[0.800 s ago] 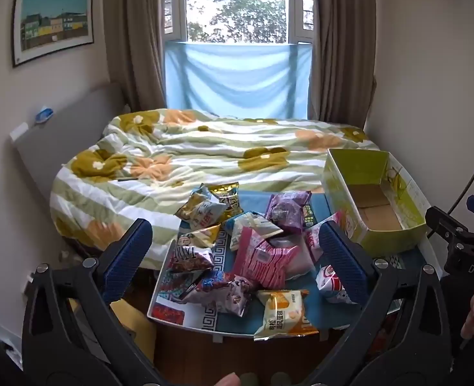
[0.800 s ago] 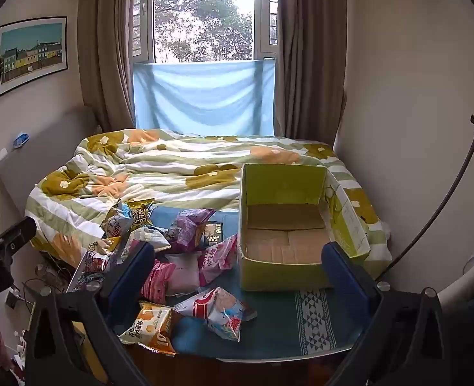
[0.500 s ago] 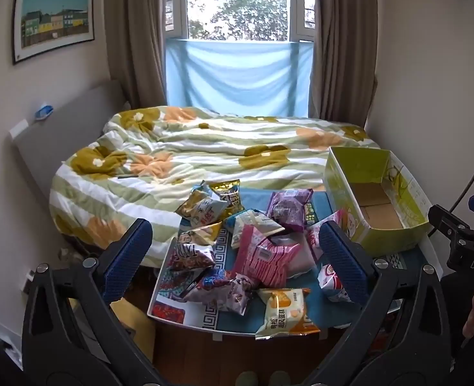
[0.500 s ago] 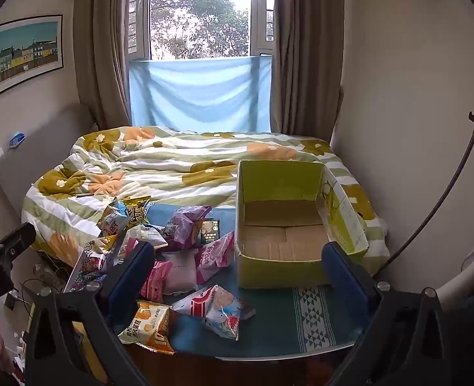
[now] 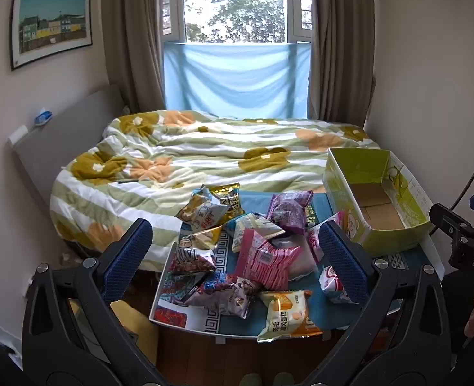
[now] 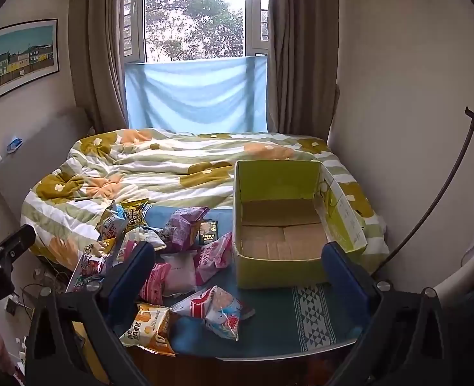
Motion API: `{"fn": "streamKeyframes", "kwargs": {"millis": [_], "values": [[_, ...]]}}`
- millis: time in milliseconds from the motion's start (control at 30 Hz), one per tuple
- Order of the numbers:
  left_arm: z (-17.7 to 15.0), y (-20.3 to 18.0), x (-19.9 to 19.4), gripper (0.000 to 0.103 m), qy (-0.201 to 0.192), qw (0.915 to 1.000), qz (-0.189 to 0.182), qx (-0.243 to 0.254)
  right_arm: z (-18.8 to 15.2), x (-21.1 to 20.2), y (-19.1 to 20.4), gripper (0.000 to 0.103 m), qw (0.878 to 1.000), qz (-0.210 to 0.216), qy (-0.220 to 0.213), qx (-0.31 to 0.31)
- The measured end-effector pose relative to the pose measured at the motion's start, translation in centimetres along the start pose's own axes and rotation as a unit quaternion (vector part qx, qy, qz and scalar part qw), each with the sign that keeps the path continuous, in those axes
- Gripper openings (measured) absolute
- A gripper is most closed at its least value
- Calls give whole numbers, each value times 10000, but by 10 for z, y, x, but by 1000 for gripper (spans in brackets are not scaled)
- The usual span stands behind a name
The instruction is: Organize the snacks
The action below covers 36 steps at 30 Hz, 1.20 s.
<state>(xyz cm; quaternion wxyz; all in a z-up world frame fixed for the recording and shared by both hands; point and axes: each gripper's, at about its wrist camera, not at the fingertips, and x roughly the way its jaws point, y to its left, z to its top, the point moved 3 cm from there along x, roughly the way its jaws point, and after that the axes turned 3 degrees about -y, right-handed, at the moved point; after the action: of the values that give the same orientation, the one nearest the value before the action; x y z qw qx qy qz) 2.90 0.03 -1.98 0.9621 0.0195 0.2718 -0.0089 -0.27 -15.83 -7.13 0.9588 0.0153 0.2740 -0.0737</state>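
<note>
Several snack packets lie heaped on a small table (image 5: 320, 317) with a blue cloth: a pink packet (image 5: 264, 262), a purple one (image 5: 288, 207), an orange one (image 5: 285, 315) at the front edge, and a red-and-white one (image 6: 217, 310). An empty yellow-green cardboard box (image 6: 281, 225) stands on the table's right part (image 5: 375, 199). My left gripper (image 5: 233, 263) hangs open above the near side of the heap, nothing between its blue pads. My right gripper (image 6: 237, 271) is open too, held in front of the box, touching nothing.
A bed with a flowered quilt (image 5: 204, 157) lies right behind the table, below a window with brown curtains. Walls close in on both sides. A black curved stand (image 6: 429, 206) rises at the right. The other gripper's body shows at the edge of each view.
Both views have shifted slightly; the table and box sit a little lower in the frames. Nothing was touched and both grippers stay open.
</note>
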Motion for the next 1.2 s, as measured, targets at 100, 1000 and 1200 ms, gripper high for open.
{"fn": "streamKeyframes", "kwargs": {"millis": [100,1000,1200], "values": [[0,2,-1,102,-13,10000,-25,-21,1,1,-1,103,10000,9,9,-2],[2,0,-5,102,-99,9999,-51,-27,4,4,7,103,10000,45,7,-6],[3,0,-6,102,-105,9999,-63,-38,6,2,15,103,10000,46,-21,-29]]}}
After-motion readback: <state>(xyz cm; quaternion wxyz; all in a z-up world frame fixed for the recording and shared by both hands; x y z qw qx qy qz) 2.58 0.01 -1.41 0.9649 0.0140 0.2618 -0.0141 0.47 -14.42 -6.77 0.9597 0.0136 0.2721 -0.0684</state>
